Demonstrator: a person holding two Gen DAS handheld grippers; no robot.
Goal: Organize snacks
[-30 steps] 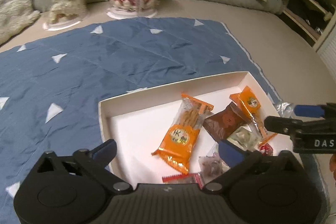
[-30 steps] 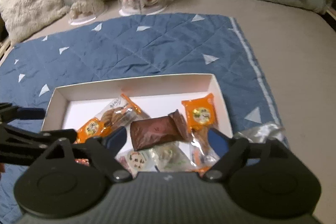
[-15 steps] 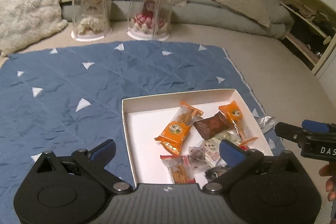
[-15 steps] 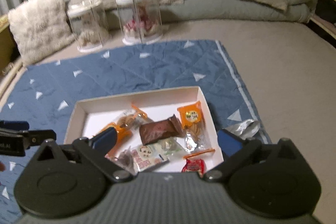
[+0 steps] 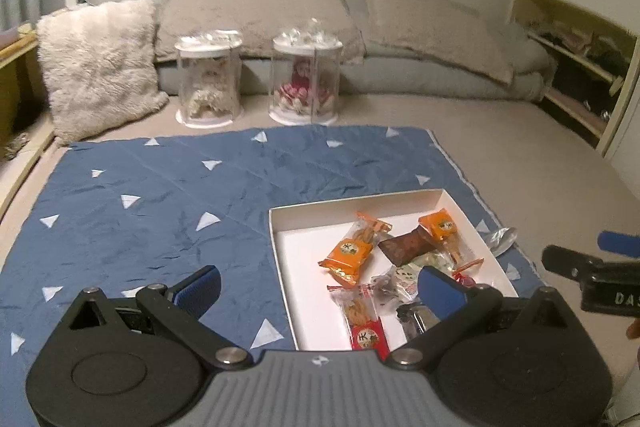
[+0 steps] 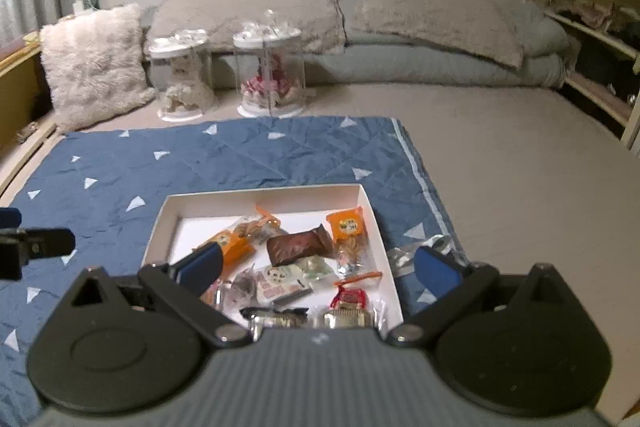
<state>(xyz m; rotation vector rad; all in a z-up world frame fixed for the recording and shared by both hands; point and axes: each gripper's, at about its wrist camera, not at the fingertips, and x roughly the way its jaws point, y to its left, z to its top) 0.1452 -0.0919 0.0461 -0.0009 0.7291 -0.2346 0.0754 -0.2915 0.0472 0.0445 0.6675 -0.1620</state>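
Reading perhaps "DAS" on right gripper [image 5: 592,263]

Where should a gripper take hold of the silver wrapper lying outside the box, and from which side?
Judging by its pose, grip the silver wrapper at its raised, crinkled edge, coming from above on the box's right. It lies flat on the quilt just outside the box's right wall, so a low sideways approach would likely hit that wall. The right gripper, open, is nearest.

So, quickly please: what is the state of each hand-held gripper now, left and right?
Left hand-held gripper: open, holding nothing.
Right hand-held gripper: open, holding nothing.
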